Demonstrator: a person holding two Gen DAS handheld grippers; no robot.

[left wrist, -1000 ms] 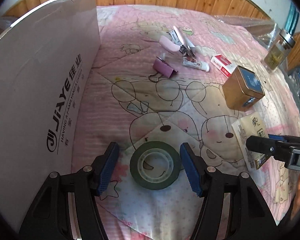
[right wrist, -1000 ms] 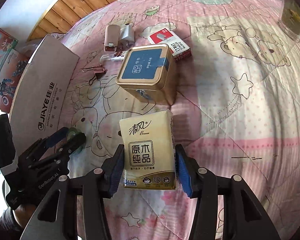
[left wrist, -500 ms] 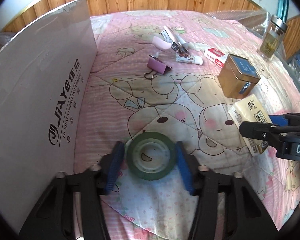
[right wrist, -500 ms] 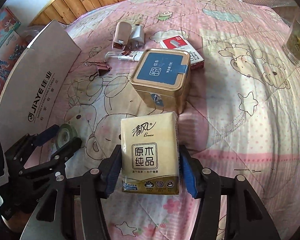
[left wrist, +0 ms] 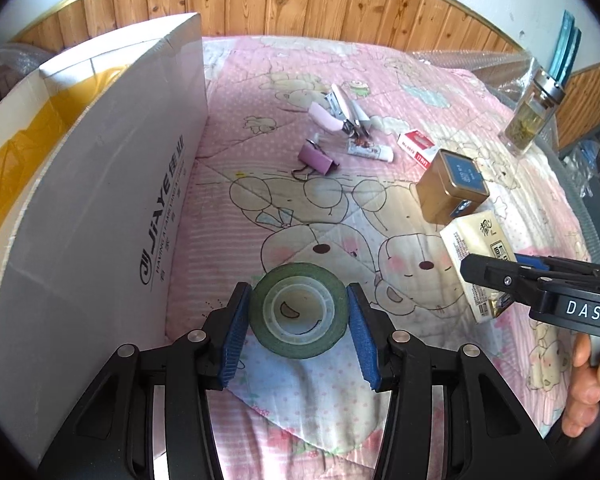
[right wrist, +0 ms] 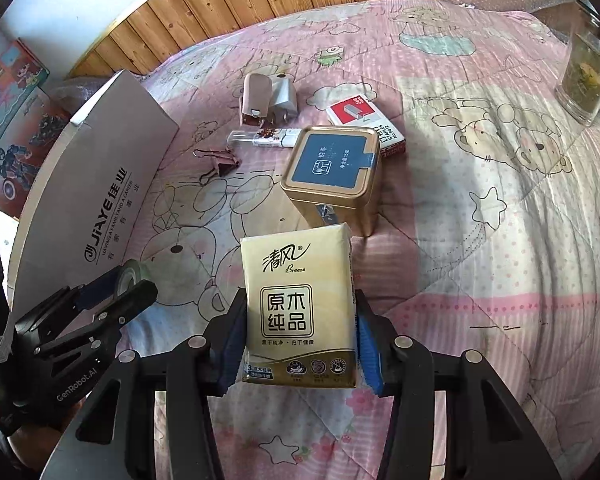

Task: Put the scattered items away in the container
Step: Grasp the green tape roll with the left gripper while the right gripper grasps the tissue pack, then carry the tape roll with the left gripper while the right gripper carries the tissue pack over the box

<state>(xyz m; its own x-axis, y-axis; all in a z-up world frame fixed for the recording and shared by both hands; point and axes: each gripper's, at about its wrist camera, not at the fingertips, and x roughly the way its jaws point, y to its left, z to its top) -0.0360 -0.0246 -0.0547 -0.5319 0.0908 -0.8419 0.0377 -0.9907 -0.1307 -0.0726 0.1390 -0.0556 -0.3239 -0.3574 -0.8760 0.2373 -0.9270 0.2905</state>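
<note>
The left claw (left wrist: 298, 326) points steeply down at the bed (left wrist: 440, 92), its blue pads (left wrist: 233, 334) pressed against both sides of a roll of green tape (left wrist: 299, 310). The roll is tilted with its hole facing the camera and looks raised a little off the pink quilt. In the right wrist view the same claw (right wrist: 134, 284) shows from the side at the lower left, the tape (right wrist: 129, 276) pinched at its tip.

The right claw (right wrist: 300, 338) also points steeply down. A pack of tissues (right wrist: 298, 308) stands between its pads (right wrist: 367, 344), printed face to the camera; the jaws are closing on it and the pads already touch its sides. From the left wrist view, this claw (left wrist: 496, 270) reaches in from the right edge across the pack (left wrist: 474, 248), and the fingers of a person's hand (left wrist: 590, 380) wrap its handle below.

Just beyond the tissues sits a gold tin with a blue lid (right wrist: 332, 174). Behind it lie a red and white box of staples (right wrist: 364, 118), a small white tube (right wrist: 264, 137) and a purple binder clip (left wrist: 316, 159). Farther back is a pink stapler (left wrist: 338, 114), seen end-on in the right wrist view.

The container, a white cardboard box (left wrist: 112, 184) with printed lettering, stands along the left side of the bed, close beside the left claw. A glass bottle (left wrist: 534, 114) stands at the far right edge.
</note>
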